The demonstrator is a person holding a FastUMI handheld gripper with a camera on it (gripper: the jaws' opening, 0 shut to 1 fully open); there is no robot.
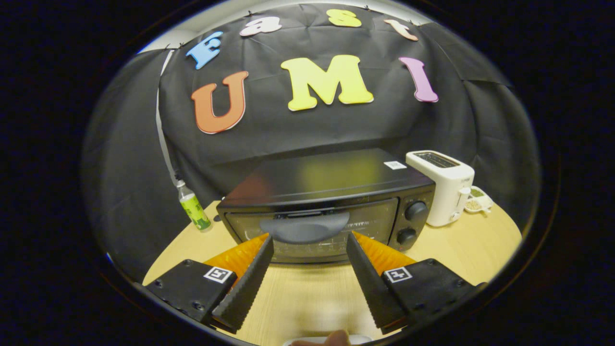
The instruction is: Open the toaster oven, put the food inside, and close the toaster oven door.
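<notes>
Right now the claw [310, 250] is hovering wide open and empty over the desk [461, 250], its fingers framing the toaster oven [326, 202] just ahead; the door handle [305, 228] is lying crosswise, left to right, squarely between the fingertips.
</notes>
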